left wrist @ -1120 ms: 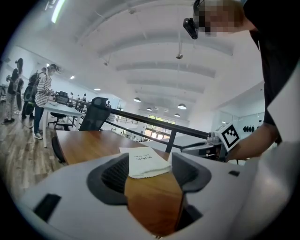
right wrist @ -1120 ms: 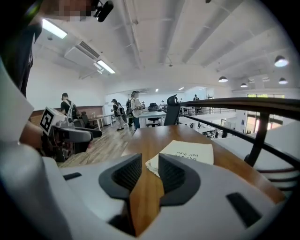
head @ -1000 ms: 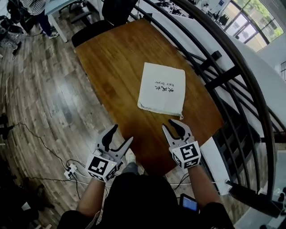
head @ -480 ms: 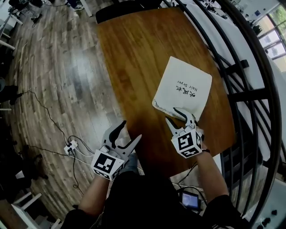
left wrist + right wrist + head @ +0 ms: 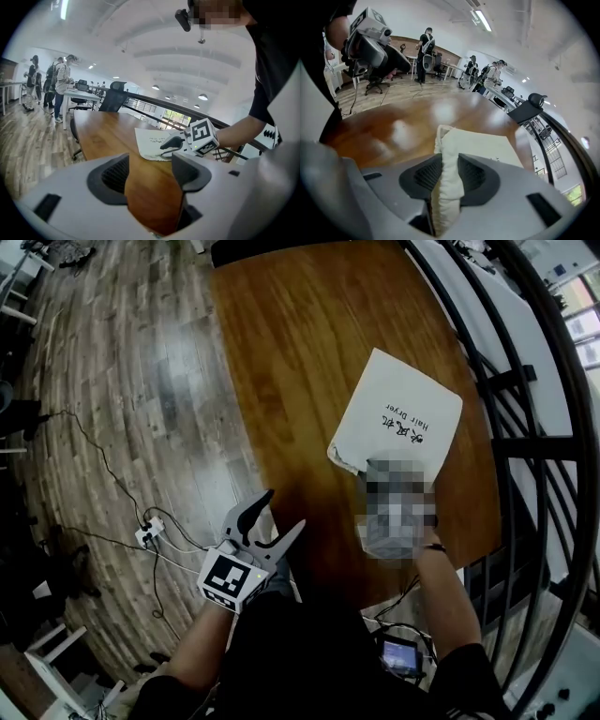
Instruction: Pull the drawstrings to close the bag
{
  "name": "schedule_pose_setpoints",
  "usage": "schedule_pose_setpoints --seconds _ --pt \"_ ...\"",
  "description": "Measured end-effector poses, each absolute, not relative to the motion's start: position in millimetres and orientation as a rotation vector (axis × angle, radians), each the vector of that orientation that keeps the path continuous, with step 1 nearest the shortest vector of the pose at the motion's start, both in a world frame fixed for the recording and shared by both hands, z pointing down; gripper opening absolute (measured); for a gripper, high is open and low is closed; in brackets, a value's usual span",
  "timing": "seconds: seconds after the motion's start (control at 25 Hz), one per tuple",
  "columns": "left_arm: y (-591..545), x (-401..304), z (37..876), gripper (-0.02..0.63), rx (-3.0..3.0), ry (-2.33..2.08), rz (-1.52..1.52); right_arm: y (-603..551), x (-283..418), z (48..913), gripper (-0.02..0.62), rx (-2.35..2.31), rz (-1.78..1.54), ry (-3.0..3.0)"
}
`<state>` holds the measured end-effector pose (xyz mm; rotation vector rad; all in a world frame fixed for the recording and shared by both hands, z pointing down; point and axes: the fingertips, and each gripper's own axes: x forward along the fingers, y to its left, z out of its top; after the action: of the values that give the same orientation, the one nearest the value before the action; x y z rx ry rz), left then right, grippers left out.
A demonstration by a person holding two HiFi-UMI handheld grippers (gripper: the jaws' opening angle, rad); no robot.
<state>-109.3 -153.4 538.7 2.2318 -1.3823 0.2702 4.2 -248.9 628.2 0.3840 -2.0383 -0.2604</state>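
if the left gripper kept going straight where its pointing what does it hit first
Probably the wooden table top, which fills the gap between the left gripper's open jaws; the cloth bag lies further on. Depth is unclear.

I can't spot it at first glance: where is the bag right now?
The bag lies flat on the table's right side near the railing, its near edge between the right gripper's closing fingers.

1. Head view: high above, looking steeply down on the desk (image 5: 281, 352).
2. Left gripper view: low at the desk's near end, facing along it toward the cloth bag (image 5: 150, 140) at mid-frame.
3. Right gripper view: close against that bag, facing along the desk; all three views share both.
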Motion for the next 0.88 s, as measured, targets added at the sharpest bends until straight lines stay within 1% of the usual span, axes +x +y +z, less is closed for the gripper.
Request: schedule_pose_setpoints --seconds 0.16,0.24,0.28,0.32,0.48,0.6,0.72,0.88 --pt "-160.9 -100.0 543.5 0.290 2.272 -1.334 0.309 -251.2 3.3 632.4 0.093 0.381 -0.263 -2.011" --pt "-163.5 -93.7 544.0 0.290 2.297 -1.308 0.330 -251.0 3.1 629.7 0.050 0.408 -0.192 -2.022" --pt "-164.0 -90.4 544.1 0.290 2.307 -1.296 0.339 -249.9 2.4 625.7 0.027 0.428 -0.105 -2.051" --pt "-164.4 -87.1 544.6 0.290 2.317 -1.284 0.350 -248.7 1.4 620.3 0.023 0.447 0.014 -2.092" --pt "-172.6 -66.6 549.7 0.288 2.370 -1.224 0.406 -256.7 1.8 593.6 0.020 0.525 0.504 -2.239" --pt "-182.1 -41.5 554.7 0.284 2.445 -1.149 0.477 -264.2 3.8 578.6 0.021 0.561 0.708 -2.284" --pt "-190.3 -17.2 560.6 0.252 2.513 -1.089 0.549 -263.0 3.7 577.2 0.021 0.562 0.730 -2.282" --pt "-200.3 -1.4 584.0 0.250 2.424 -1.084 0.652 -253.6 1.2 575.1 0.021 0.537 0.734 -2.283"
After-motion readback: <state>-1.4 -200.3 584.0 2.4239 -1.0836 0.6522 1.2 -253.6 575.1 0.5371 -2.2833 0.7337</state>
